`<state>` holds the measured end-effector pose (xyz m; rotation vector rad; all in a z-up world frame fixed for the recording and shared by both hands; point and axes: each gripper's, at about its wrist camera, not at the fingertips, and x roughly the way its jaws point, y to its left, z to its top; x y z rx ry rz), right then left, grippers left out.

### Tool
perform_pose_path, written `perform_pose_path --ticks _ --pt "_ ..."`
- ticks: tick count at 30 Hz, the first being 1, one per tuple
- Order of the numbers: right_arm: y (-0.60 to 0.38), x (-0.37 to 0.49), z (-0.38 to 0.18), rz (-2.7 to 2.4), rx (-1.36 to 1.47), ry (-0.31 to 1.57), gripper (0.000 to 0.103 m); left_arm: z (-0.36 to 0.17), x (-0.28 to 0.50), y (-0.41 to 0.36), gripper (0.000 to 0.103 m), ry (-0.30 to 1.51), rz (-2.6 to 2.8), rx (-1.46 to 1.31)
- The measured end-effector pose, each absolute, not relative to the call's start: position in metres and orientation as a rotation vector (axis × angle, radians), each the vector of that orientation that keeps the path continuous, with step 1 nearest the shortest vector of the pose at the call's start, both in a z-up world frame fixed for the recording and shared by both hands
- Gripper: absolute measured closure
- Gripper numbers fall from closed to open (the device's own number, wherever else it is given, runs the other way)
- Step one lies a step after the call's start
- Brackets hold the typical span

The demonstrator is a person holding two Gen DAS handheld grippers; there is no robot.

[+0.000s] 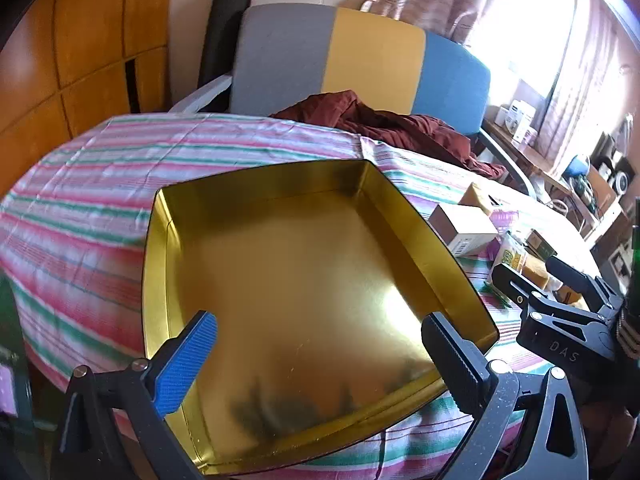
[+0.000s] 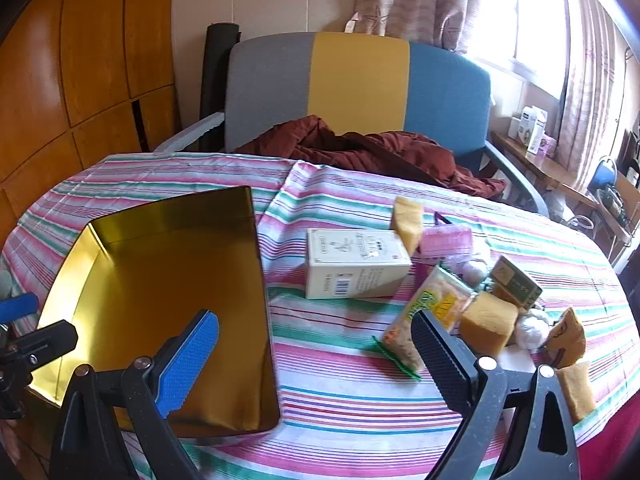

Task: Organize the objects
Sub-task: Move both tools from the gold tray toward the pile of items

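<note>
Lettering "DAS" is read on the right gripper (image 1: pixel 560 280); the white carton's (image 2: pixel 354 262) print is illegible. Both it and the left gripper (image 1: pixel 320 350) are spread wide, nothing held.

The letters "DAS" show in pale print on the black metal body of the right gripper (image 1: pixel 560 344), seen at the right edge of the left wrist view. On the cream cardboard box (image 2: pixel 354 266) lying on its side on the striped tablecloth (image 2: pixel 360 392) there is a barcode and lines of small print, but none of it can be made out. The clear snack packet with yellow-green lettering (image 2: pixel 430 312) beside it carries bold characters too blurred to read.
</note>
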<state>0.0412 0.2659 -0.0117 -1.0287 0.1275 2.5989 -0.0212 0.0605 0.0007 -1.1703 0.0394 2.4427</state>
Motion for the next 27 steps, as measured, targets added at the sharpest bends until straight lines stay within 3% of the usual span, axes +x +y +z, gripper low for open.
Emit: perform_pose_path --ticks 27 --pt "0.311 0.055 -0.017 2.505 -1.032 0.188 0.004 0.010 -0.031 0.131 0.000 0.279 2.294 -1.123"
